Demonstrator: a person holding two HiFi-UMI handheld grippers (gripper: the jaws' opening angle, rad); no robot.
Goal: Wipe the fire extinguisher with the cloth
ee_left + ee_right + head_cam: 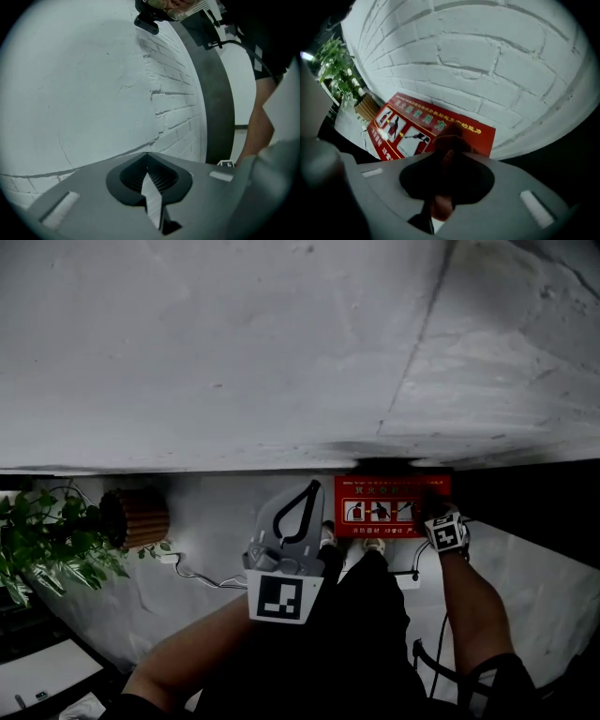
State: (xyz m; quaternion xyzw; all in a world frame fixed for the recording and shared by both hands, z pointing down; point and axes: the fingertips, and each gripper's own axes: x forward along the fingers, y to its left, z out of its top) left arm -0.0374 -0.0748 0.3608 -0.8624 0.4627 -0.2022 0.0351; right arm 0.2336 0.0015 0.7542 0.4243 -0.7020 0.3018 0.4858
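The right hand-held gripper [446, 161] [429, 512] pinches a crumpled dark reddish-brown cloth [452, 140] between its jaws, and a fold of it sticks out past the tips. The cloth hangs in front of the top edge of a flat red fire-extinguisher box with white pictograms and yellow lettering [401, 129] [384, 507]. Whether the fabric actually touches the red face cannot be told. The box stands at the foot of a white-painted brick wall [478, 61], and no extinguisher cylinder itself can be made out. The left hand-held gripper [147, 159] [305, 498] has its jaws pressed together at the tips with nothing between them. It is raised near the box's left side and faces the pale wall. Further left along the wall are a brown ribbed pot [139, 517] and a leafy green plant [47, 542], and a thin white cable [202, 575] trails on the floor near them.
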